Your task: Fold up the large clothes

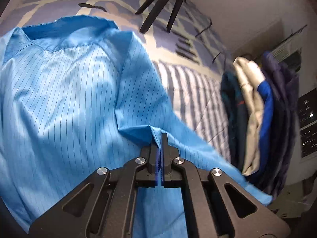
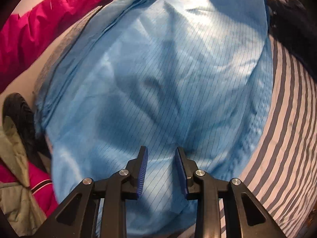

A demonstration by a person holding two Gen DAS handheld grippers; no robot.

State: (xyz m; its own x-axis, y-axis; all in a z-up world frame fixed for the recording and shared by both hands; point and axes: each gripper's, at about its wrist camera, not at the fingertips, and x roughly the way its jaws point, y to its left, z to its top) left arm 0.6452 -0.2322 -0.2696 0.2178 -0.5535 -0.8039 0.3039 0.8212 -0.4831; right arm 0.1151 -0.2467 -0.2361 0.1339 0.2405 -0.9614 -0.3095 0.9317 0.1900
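Observation:
A large light-blue garment (image 1: 69, 99) with thin dark pinstripes lies spread on the bed, its darker collar (image 1: 69, 31) at the far end. My left gripper (image 1: 158, 136) is shut on a raised fold of this cloth near the sleeve seam, and the fabric runs in between the blue pads. In the right wrist view the same garment (image 2: 168, 69) fills the middle, wrinkled and mostly flat. My right gripper (image 2: 161, 150) hovers over its near part with the jaws apart. Cloth lies below them, and nothing is pinched.
A pile of clothes (image 1: 251, 119) in teal, beige, blue and purple sits to the right on the striped sheet (image 1: 194, 91). Black tripod legs (image 1: 158, 6) stand beyond the collar. A pink jacket (image 2: 39, 23), an olive garment (image 2: 13, 178) and dark clothing (image 2: 291, 19) border the blue garment.

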